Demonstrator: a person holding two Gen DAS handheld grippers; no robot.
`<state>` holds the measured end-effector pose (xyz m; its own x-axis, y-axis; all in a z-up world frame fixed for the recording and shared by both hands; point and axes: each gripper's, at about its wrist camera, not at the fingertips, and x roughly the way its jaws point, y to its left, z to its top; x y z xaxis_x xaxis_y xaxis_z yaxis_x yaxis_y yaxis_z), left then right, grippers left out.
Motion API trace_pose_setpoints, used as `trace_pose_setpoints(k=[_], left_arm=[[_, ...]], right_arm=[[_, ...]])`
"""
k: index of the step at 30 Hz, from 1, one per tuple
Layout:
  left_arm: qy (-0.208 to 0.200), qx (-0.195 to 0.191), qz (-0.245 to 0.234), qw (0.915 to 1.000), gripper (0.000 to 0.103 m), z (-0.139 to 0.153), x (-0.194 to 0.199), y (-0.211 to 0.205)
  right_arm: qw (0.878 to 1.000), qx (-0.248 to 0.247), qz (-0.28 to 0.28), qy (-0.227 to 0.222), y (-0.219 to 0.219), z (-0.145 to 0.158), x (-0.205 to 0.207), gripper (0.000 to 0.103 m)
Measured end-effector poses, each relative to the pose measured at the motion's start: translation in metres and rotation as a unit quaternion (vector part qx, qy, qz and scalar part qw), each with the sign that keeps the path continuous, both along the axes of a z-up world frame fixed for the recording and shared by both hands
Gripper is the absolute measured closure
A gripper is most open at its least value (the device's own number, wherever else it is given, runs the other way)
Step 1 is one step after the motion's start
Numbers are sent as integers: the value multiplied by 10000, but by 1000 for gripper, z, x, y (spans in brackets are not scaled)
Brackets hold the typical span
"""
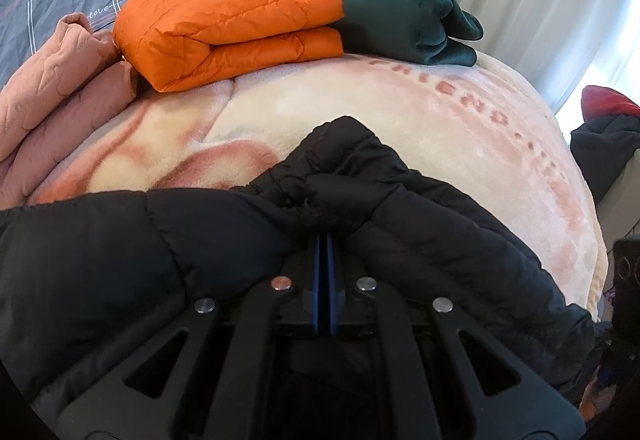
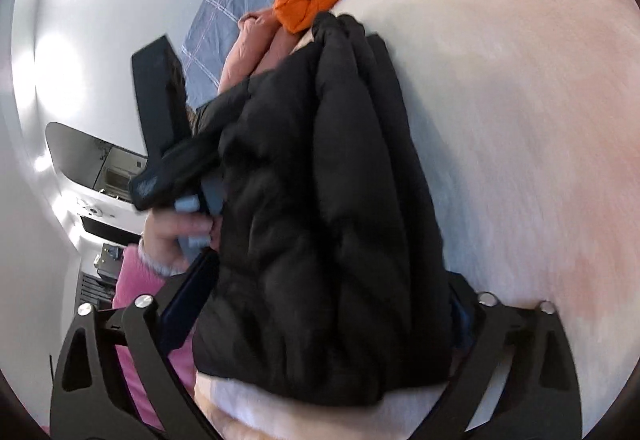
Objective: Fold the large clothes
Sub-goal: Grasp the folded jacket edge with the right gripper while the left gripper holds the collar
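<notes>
black puffer jacket (image 1: pixel 120 252) on fleece blanket (image 1: pixel 360 112), near side of folded orange jacket (image 1: pixel 224 28) | left gripper (image 1: pixel 325 236) clamped on jacket fold | right gripper (image 2: pixel 320 304) wide, straddling jacket, pads apparently not pressing | advice: keep left pinch, close right squarely before folding

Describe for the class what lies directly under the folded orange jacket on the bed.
The folded orange puffer jacket rests on the cream and pink fleece blanket, its left edge against a pink quilted garment. Whatever lies beneath the jacket's middle is covered and cannot be seen.

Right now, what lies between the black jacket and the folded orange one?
Only bare pink-and-cream blanket lies between black jacket and orange jacket, seen in the left wrist view.
</notes>
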<state>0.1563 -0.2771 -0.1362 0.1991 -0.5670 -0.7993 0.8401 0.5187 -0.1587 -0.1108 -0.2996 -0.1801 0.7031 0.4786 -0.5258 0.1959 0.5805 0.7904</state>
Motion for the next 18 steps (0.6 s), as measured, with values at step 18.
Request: trace_pose_setpoints(k=[18], left_arm=[[-117, -32, 18, 9999, 99, 5, -4, 0]], right_arm=[[9984, -561, 3, -66, 11, -11, -12, 54]])
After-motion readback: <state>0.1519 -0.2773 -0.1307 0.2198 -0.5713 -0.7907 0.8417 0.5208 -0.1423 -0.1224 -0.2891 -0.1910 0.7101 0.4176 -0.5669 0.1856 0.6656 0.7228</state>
